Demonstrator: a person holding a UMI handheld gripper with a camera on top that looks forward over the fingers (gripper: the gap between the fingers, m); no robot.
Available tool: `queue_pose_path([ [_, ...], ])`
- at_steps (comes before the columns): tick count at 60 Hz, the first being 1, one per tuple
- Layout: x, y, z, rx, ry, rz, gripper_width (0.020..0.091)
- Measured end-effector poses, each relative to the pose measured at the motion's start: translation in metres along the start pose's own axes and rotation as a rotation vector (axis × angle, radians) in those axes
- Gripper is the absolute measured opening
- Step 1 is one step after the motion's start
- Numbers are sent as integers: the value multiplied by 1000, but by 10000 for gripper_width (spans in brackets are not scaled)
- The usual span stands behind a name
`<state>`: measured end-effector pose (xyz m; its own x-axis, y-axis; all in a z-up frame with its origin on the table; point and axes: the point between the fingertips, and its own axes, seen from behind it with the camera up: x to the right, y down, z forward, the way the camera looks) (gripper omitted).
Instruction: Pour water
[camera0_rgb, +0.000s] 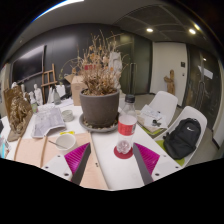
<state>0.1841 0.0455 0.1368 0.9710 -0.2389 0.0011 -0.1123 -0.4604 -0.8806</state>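
Observation:
A clear plastic bottle (126, 131) with a red label stands upright on a small red coaster (123, 153) on the white table (108, 170), just ahead of my right finger. My gripper (112, 163) is open, its magenta pads (145, 156) spread wide at either side, and nothing lies between them. The bottle is apart from both fingers. A pale cup or bowl (65, 141) sits on the table to the left, beyond my left finger.
A large dark pot with dried plants (100, 105) stands behind the bottle. Papers (47, 121) lie at the left, near a dried bouquet (17, 110). White chairs (160, 108) stand at the right, one holding a black bag (183, 137).

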Motion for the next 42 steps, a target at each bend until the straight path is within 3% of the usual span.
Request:
queue_pose_path([
  [23,-124,37,-217,-85,-61,-119,858],
  [42,-167,54,-269,-75,-94,-173,854],
])
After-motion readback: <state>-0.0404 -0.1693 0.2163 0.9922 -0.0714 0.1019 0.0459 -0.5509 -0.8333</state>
